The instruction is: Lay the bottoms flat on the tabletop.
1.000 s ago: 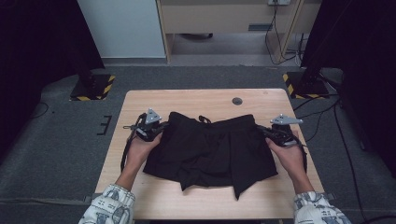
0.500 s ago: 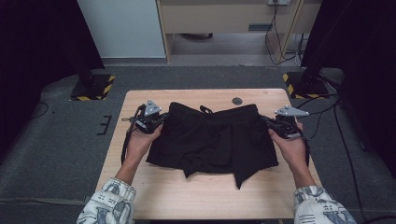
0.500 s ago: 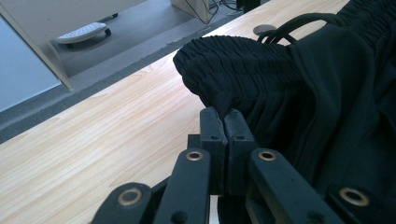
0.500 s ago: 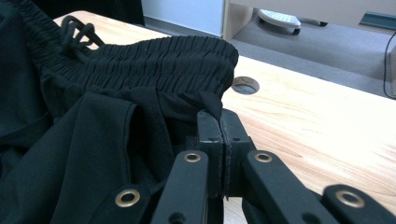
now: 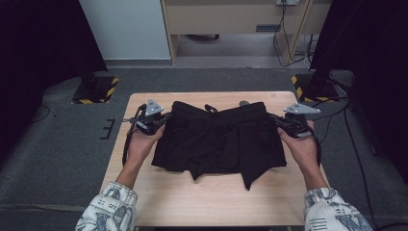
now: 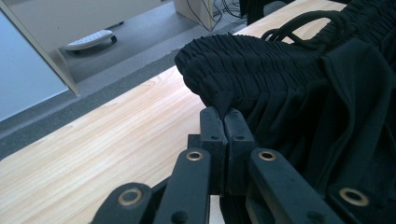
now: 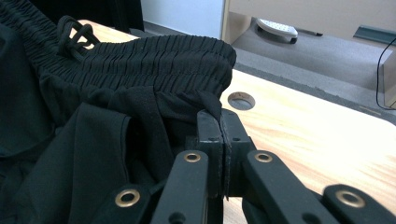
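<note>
Both hands have risen since the earlier pictures, lifting the waistband while the shorts hang over the middle of the table, legs trailing toward six o'clock, probably touching the wood. That suggests spreading or folding comes next. At nine o'clock the left gripper, jaws pinched tight, clamps one waistband corner; at three o'clock the right gripper does likewise.

Both hand-held grippers clamped shut
</note>
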